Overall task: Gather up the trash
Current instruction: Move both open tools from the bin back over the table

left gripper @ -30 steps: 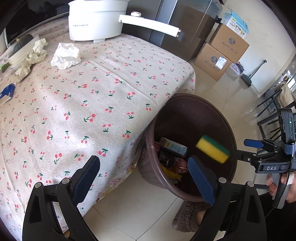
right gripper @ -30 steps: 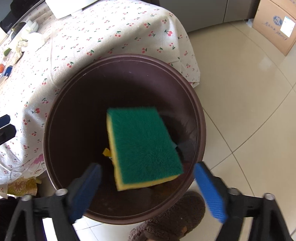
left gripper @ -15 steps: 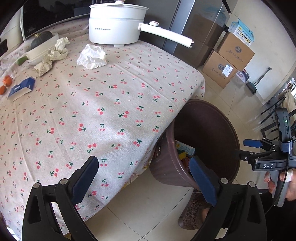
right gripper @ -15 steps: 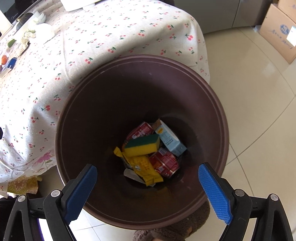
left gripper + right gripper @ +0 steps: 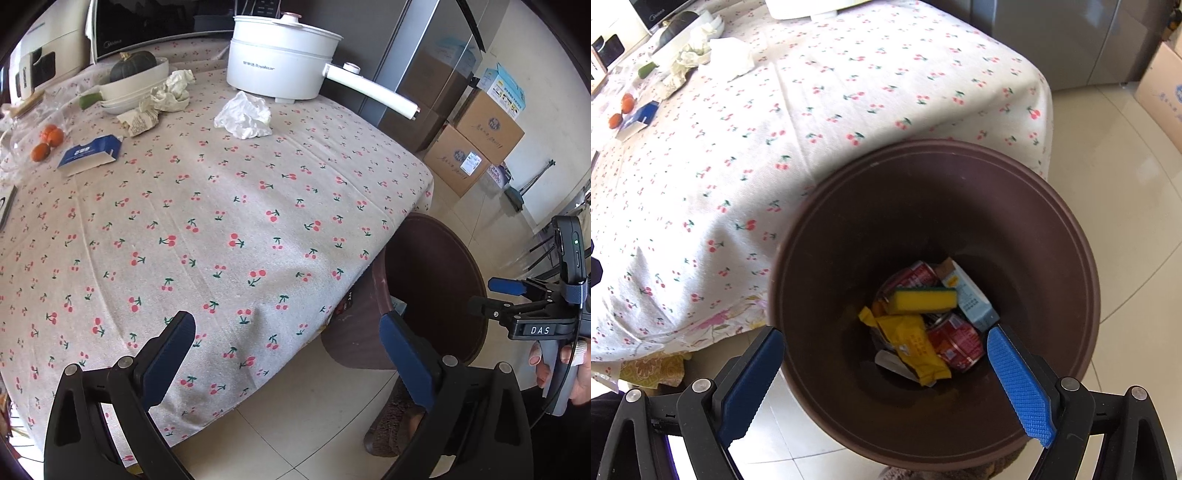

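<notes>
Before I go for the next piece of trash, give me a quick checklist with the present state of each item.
1. Yellow-and-green sponge inside the brown round plastic bin: ok.
2. Right gripper open, nothing between its fingers: ok.
3. Left gripper open and empty: ok.
4. Next trash in view: crumpled white tissue lies on the cherry-print tablecloth by the white electric pot: ok.
5. Table cleared of trash: not ok; crumpled paper wrapper and torn blue-and-white carton remain.
6. Room left in bin: ok.
</notes>
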{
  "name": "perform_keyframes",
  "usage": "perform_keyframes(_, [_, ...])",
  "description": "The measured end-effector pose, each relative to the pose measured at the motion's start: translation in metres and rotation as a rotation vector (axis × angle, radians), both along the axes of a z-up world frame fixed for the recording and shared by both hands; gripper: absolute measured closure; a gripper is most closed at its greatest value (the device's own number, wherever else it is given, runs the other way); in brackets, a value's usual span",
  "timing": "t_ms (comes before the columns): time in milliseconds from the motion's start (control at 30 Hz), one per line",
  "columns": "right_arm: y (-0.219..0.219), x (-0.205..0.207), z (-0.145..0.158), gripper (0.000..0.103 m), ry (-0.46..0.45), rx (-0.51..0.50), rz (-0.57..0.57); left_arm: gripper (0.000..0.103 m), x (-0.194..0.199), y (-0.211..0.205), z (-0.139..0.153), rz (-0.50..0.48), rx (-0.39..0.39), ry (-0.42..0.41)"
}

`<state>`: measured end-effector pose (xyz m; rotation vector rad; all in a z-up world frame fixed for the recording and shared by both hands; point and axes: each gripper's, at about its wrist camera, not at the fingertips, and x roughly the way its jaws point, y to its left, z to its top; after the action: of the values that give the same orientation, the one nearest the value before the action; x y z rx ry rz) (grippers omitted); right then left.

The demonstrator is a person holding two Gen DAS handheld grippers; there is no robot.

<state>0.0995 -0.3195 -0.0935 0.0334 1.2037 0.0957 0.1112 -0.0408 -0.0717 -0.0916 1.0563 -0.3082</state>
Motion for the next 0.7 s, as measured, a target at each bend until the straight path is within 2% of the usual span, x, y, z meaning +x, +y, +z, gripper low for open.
perform_keyframes(433, [0.062, 0.015, 0.022, 0.009, -0.071, -0.011, 0.068, 0.0, -0.013, 0.061, 0.007, 0.117, -0.029, -0.011])
perform_keyframes(567, [0.088, 0.02, 0.031, 0.001, -0.114, -0.039, 0.117, 0.0, -0.015, 0.079, 0.009, 0.15, -0.041, -0.012])
perform_keyframes(700, [0.112, 0.026, 0.039, 0.0, -0.161, -0.064, 0.141, 0.0, -0.017, 0.099, 0.011, 0.196, -0.028, -0.021])
